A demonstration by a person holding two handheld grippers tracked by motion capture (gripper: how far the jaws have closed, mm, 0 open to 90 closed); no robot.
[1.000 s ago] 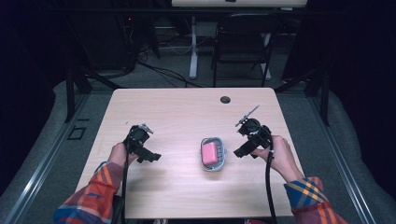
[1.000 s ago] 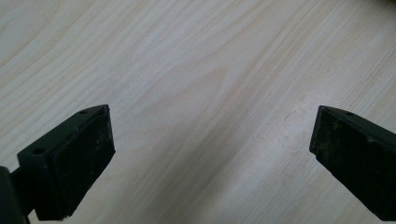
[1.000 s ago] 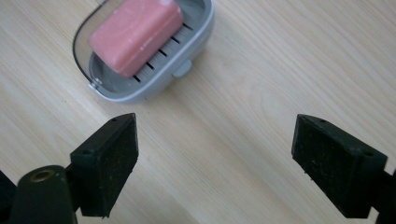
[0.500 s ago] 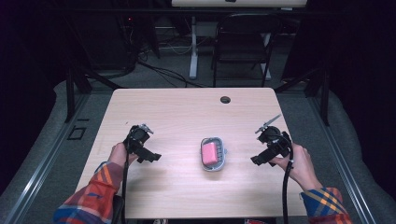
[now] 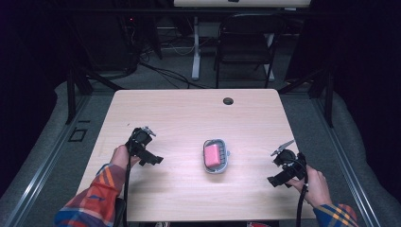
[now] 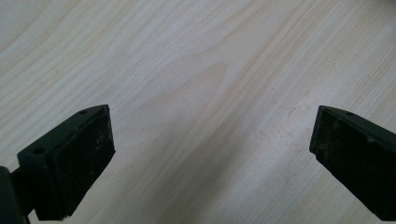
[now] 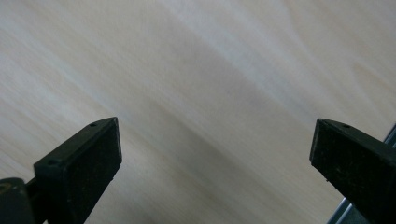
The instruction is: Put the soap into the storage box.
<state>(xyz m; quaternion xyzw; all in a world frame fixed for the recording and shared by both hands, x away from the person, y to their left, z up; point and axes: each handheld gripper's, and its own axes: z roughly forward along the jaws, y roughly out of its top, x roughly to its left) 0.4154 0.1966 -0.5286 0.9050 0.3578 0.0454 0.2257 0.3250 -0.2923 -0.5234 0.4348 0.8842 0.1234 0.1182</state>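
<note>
While both my grippers sit idle, the job looks finished (or unstarted): my left gripper (image 5: 150,150) has jaws wide, empty. The pink sponge (image 5: 212,154) lies in its tray (image 5: 225,165) mid-table, long axis running away from me. My right gripper (image 5: 279,166) gapes empty.

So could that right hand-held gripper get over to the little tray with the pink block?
Probably yes. The right hand-held gripper is open, and bare table lies between it and the tray holding the pink block.
</note>
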